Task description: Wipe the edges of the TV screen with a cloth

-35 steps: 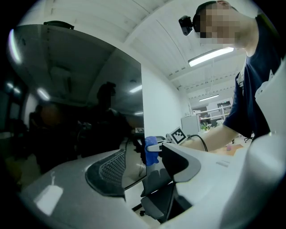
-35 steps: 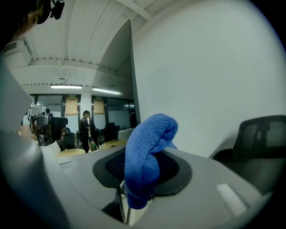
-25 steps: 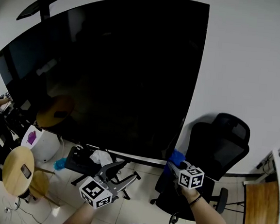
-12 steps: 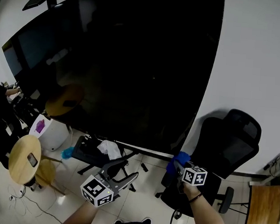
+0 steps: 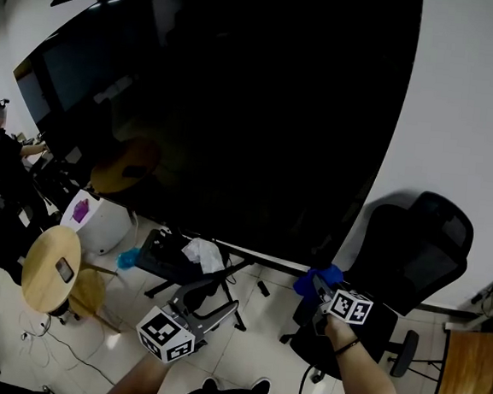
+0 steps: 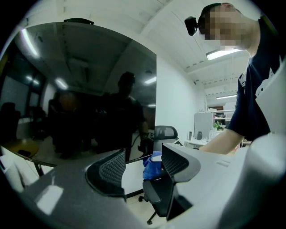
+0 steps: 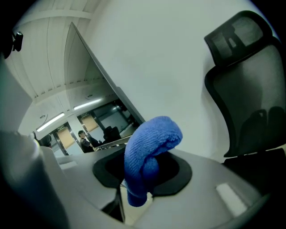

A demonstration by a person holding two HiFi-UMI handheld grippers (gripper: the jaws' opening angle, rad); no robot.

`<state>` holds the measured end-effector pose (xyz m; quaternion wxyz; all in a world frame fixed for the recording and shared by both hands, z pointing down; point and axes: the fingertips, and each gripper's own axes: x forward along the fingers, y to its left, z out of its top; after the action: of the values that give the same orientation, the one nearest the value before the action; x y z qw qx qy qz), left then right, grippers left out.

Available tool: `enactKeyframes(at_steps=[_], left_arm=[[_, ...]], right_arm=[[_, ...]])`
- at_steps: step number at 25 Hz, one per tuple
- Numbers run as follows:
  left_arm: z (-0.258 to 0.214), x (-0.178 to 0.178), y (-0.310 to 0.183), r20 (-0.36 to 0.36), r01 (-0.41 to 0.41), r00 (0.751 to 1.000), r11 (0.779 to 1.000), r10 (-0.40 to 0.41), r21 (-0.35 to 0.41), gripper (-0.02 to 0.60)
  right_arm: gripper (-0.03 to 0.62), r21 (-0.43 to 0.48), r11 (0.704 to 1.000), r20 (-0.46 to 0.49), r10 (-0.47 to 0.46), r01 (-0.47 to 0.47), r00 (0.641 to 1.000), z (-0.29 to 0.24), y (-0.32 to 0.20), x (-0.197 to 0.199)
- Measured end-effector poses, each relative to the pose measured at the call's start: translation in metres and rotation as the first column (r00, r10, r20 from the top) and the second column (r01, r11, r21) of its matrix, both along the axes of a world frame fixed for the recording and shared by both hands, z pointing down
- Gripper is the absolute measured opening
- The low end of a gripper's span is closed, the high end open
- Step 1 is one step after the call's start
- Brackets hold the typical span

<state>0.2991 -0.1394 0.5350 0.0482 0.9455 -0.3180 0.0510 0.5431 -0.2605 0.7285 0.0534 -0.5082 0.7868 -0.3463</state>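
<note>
The big dark TV screen point(image 5: 237, 105) hangs on the white wall, and its right edge runs down to a lower corner beside the chair. My right gripper point(image 5: 322, 291) is shut on a blue cloth point(image 5: 316, 279) right at that lower right corner; whether the cloth touches the frame I cannot tell. In the right gripper view the cloth point(image 7: 149, 143) bulges out of the right gripper point(image 7: 143, 172), with the TV's edge point(image 7: 96, 76) close behind. My left gripper point(image 5: 225, 291) hangs open and empty lower left of it. The left gripper view looks between the left gripper's point(image 6: 143, 165) jaws at the cloth point(image 6: 152, 164) and the screen point(image 6: 80, 98).
A black office chair point(image 5: 413, 258) stands against the wall just right of the cloth. The TV's stand point(image 5: 172, 263) has a white rag on it. Round wooden tables point(image 5: 52, 265) and a white bin point(image 5: 98, 222) sit at left, and a person point(image 5: 2, 145) sits there. A wooden desk point(image 5: 463, 374) is at right.
The head view has swung, so the TV fills more of the picture. The right gripper with the cloth has sunk slightly to the TV's lower right corner. The left gripper has drifted a little.
</note>
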Motion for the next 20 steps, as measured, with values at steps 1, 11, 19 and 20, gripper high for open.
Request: enactKeyframes(at_steps=[1, 11, 19, 20], left_arm=[[0.002, -0.005, 0.0, -0.004, 0.003, 1.0, 1.0, -0.003, 0.0, 0.233], [0.008, -0.061, -0.007, -0.014, 0.001, 1.0, 1.0, -0.002, -0.024, 0.233], [0.009, -0.092, -0.024, -0.029, -0.032, 0.999, 0.998, 0.031, -0.045, 0.233], [0.01, -0.097, -0.026, -0.032, -0.035, 0.999, 0.998, 0.033, -0.046, 0.233]], right_arm=[[0.14, -0.007, 1.0, 0.013, 0.012, -0.012, 1.0, 0.001, -0.002, 0.0], [0.14, -0.075, 0.984, 0.041, 0.168, -0.165, 0.985, 0.018, -0.006, -0.001], [0.14, -0.121, 0.969, -0.013, 0.216, -0.216, 0.976, 0.02, -0.012, -0.015], [0.14, -0.116, 0.969, -0.015, 0.216, -0.217, 0.976, 0.018, -0.013, -0.02]])
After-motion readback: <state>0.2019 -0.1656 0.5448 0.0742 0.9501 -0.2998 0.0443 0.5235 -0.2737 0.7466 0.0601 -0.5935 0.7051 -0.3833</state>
